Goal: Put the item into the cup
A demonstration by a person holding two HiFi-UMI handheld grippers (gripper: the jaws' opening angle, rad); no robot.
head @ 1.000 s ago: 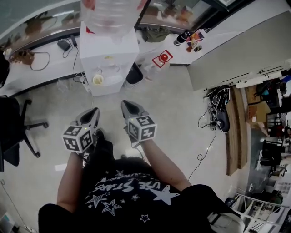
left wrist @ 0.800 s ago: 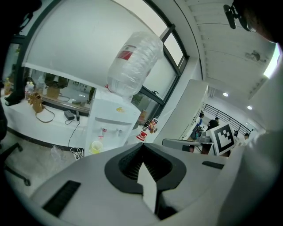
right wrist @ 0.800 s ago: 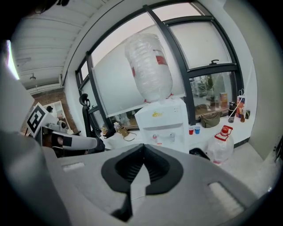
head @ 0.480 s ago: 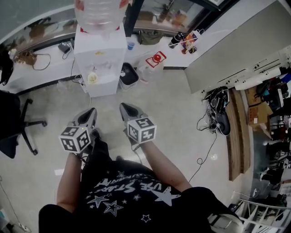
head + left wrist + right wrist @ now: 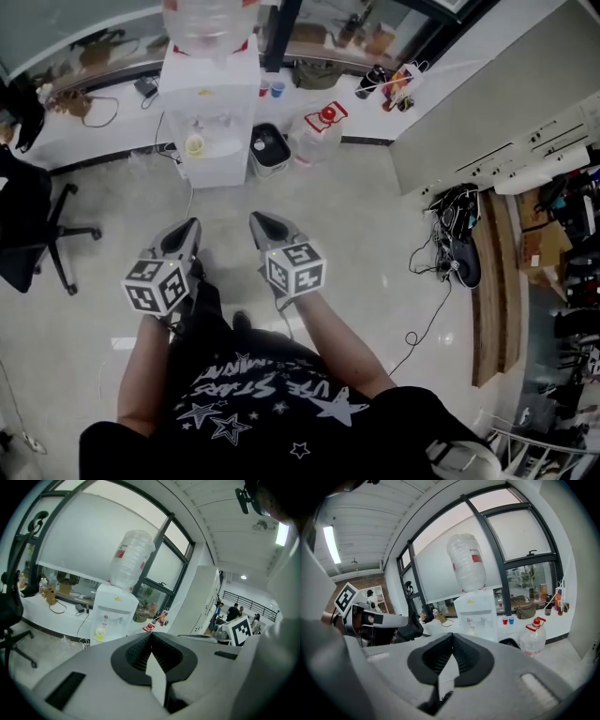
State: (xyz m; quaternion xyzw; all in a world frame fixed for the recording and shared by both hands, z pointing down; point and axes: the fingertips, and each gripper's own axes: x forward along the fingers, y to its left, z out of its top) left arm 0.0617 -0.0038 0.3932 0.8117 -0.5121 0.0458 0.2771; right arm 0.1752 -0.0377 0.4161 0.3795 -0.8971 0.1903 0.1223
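Observation:
Both grippers are held low in front of the person, above the floor. My left gripper (image 5: pixel 184 234) (image 5: pixel 151 638) has its jaws closed together with nothing between them. My right gripper (image 5: pixel 263 227) (image 5: pixel 451 639) is likewise shut and holds nothing. Both point toward a white water dispenser (image 5: pixel 208 105) (image 5: pixel 112 613) (image 5: pixel 476 613) some way ahead. A yellow cup (image 5: pixel 194 144) (image 5: pixel 100 633) sits in its tap recess. A red cup (image 5: pixel 263 89) (image 5: pixel 504 620) and a blue cup (image 5: pixel 277 89) (image 5: pixel 511 620) stand on the white counter behind. I see no loose item for the cup.
A black bin (image 5: pixel 270 148) and a clear jug with a red cap (image 5: pixel 319 129) (image 5: pixel 532 638) stand right of the dispenser. An office chair (image 5: pixel 33 234) is at the left. Cables and a wooden board (image 5: pixel 487 281) lie on the floor at the right.
The dispenser has shrunk and shifted up in the head view, with more floor showing before it. Both grippers stay shut and side by side.

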